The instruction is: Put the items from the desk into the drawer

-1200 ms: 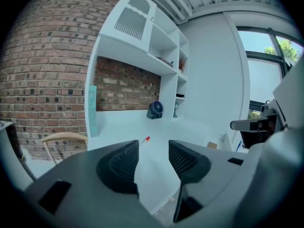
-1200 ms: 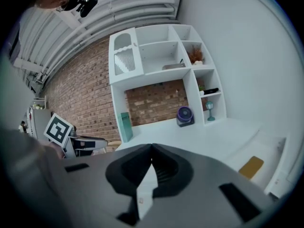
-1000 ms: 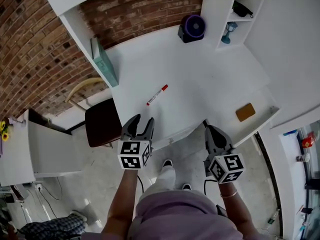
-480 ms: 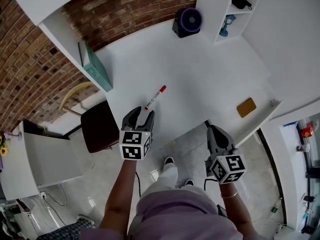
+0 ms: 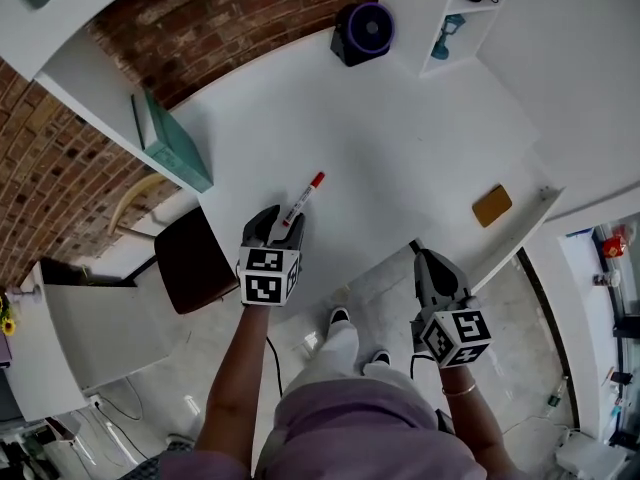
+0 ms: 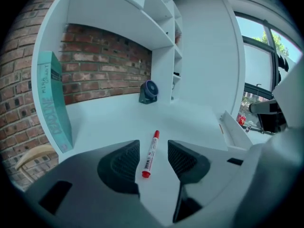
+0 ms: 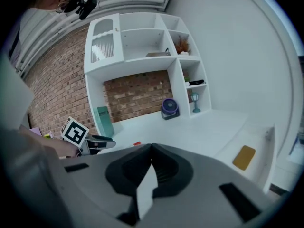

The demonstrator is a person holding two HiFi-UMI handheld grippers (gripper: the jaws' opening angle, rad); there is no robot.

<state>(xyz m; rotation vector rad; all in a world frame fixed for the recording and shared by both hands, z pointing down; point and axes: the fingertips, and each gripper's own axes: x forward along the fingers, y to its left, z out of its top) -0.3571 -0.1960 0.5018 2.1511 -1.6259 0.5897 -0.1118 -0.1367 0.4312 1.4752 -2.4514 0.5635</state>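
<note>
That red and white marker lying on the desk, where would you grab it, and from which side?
Grip the marker around the middle of its white barrel, pinching across its narrow width. It lies flat on the desk, lengthwise between the open jaws of the left gripper, so coming in low from the desk's front edge, along its length, looks best.

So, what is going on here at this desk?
A person holds a gripper in each hand. The left gripper, jaws apart, is at the red-capped marker on the white desk; the marker lies between the jaws, not yet gripped. The right gripper is shut and empty, off the desk's front edge.
</note>
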